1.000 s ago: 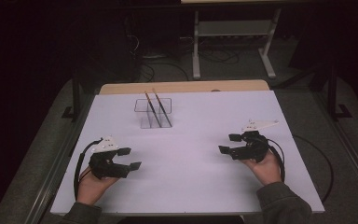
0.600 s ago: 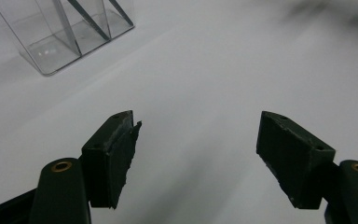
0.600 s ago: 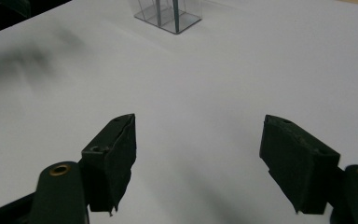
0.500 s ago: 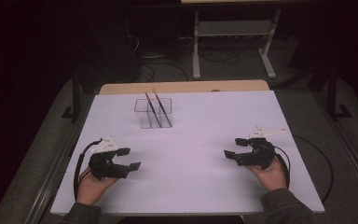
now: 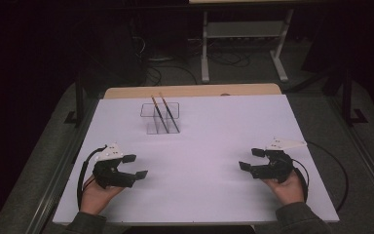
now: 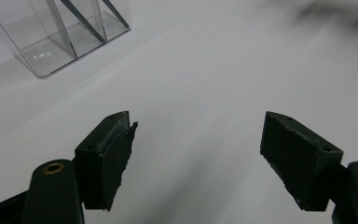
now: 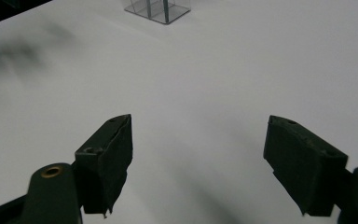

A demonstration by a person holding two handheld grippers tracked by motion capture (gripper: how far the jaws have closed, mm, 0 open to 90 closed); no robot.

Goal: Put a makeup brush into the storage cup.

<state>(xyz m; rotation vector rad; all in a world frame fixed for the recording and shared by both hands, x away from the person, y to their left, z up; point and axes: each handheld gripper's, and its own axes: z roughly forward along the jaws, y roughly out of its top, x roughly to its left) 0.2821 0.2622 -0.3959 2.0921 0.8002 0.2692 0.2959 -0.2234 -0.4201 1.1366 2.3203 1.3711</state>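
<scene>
High view: clear holder (image 5: 159, 117) stands at the far middle of the white table (image 5: 209, 146), two thin sticks (image 5: 163, 113) leaning in it, long axes running from upper left down toward the near right, tops tilted away. Left gripper (image 5: 135, 166) and right gripper (image 5: 249, 159) rest near the front edge, well apart from the holder; the jaws of both have just been opening and stand wide, nothing between them.

Left gripper view: holder (image 6: 60, 35) at upper left, sticks (image 6: 81, 18) slanted inside. Jaws wide, empty.

Right gripper view: holder (image 7: 157, 9) far ahead. Jaws wide, empty.

Judgement: sticks light, stiff, slim, likely slippery; pinch at the exposed upper shaft. Holder probably tips easily.
</scene>
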